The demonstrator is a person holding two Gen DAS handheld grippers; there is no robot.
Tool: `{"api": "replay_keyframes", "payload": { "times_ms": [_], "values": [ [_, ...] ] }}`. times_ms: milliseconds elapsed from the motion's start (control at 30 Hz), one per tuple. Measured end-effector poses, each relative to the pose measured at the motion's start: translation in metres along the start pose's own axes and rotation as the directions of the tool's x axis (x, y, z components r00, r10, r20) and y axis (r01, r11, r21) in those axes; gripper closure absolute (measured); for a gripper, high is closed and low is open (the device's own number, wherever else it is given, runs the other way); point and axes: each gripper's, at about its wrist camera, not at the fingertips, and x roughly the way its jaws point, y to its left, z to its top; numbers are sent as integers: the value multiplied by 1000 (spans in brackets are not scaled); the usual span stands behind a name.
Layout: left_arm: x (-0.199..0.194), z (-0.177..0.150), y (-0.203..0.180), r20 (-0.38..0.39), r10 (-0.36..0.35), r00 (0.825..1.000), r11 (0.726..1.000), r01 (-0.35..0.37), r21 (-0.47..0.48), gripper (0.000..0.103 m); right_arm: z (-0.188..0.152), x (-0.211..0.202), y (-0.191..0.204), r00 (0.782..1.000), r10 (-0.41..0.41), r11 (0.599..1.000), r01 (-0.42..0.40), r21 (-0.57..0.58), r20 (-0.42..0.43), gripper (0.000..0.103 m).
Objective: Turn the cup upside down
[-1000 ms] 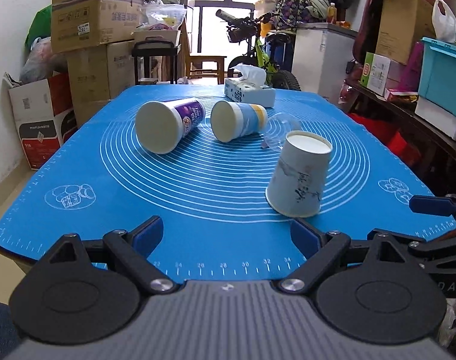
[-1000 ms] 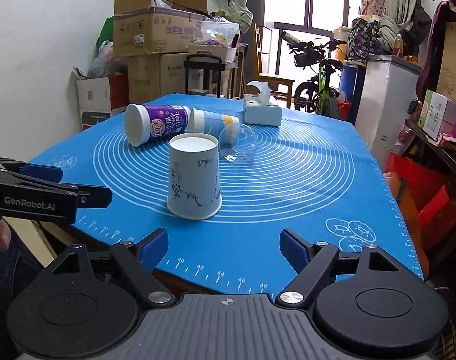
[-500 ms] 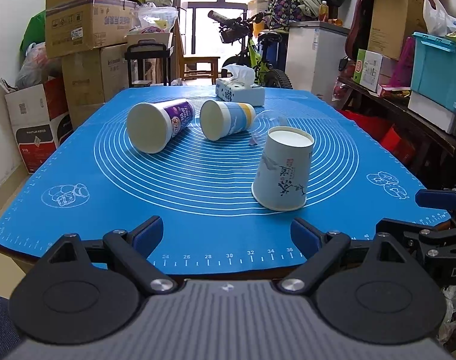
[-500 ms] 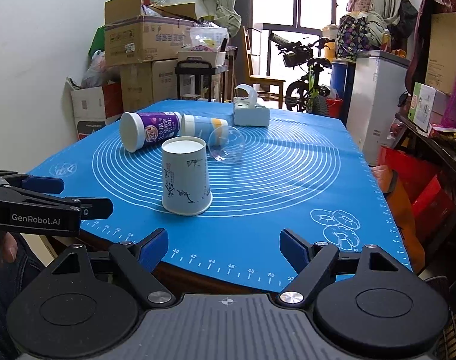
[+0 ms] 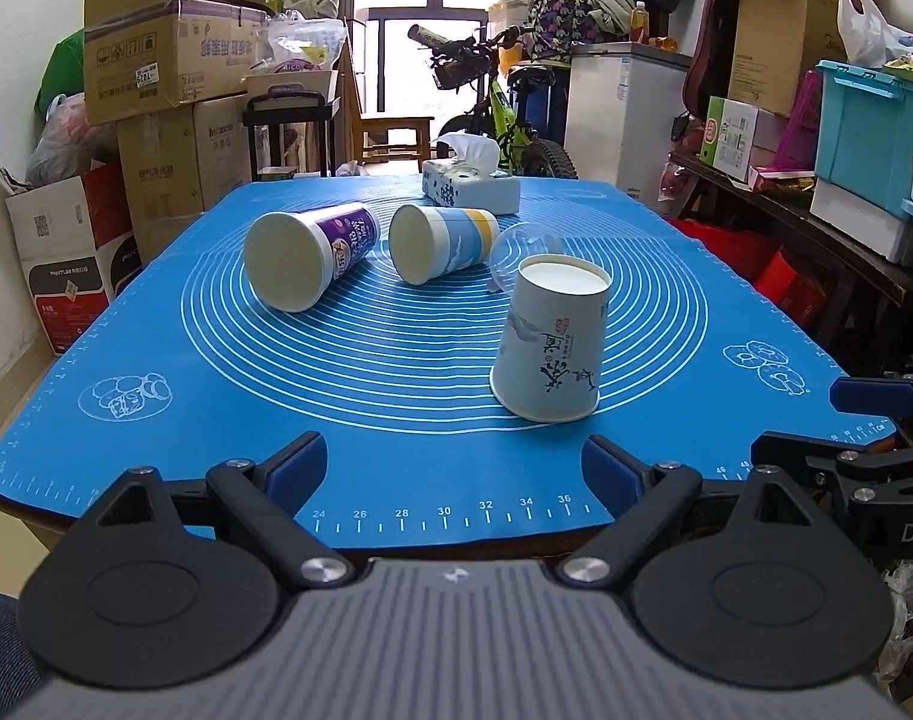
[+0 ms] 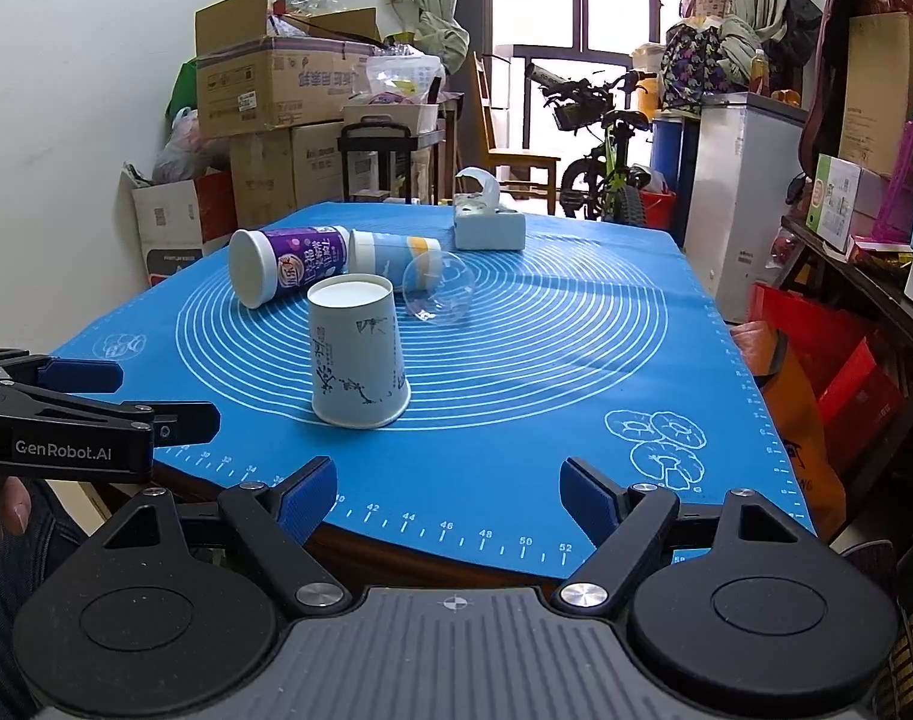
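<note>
- Where the blue silicone mat [image 5: 156, 324] is spread, the white ink-painted paper cup [image 5: 549, 339] is seen standing mouth-down near its front edge.
- The left gripper [image 5: 454, 463] and right gripper [image 6: 449, 491] are held spread wide, empty, short of the cup.

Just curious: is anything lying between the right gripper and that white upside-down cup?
No. In the right wrist view, only bare blue mat lies between the right gripper and the white cup.
</note>
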Motion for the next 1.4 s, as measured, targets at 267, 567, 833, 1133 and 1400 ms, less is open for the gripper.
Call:
{"api": "replay_keyframes", "payload": {
  "times_ms": [267, 567, 833, 1133, 1400],
  "values": [
    [0, -1, -2, -1, 2, 1000, 1000, -2, 4, 12, 0, 1, -2, 1000, 0, 1000, 0, 10, -3, 19],
    [0, -2, 0, 3, 2, 1000, 1000, -2, 4, 12, -1, 0, -3, 1000, -3, 1000, 3, 12, -3, 19],
    [-1, -1, 2, 5, 7, 1000, 1000, -7, 4, 12, -2, 0, -6, 1000, -6, 1000, 6, 16, -10, 18],
    [-1, 0, 4, 3, 8, 1000, 1000, -8, 2, 12, -2, 0, -5, 1000, -3, 1000, 3, 12, -11, 18],
    [0, 0, 5, 2, 9, 1000, 1000, -9, 2, 12, -1, 1, -4, 1000, 0, 1000, 0, 10, -14, 18]
  ]
}}
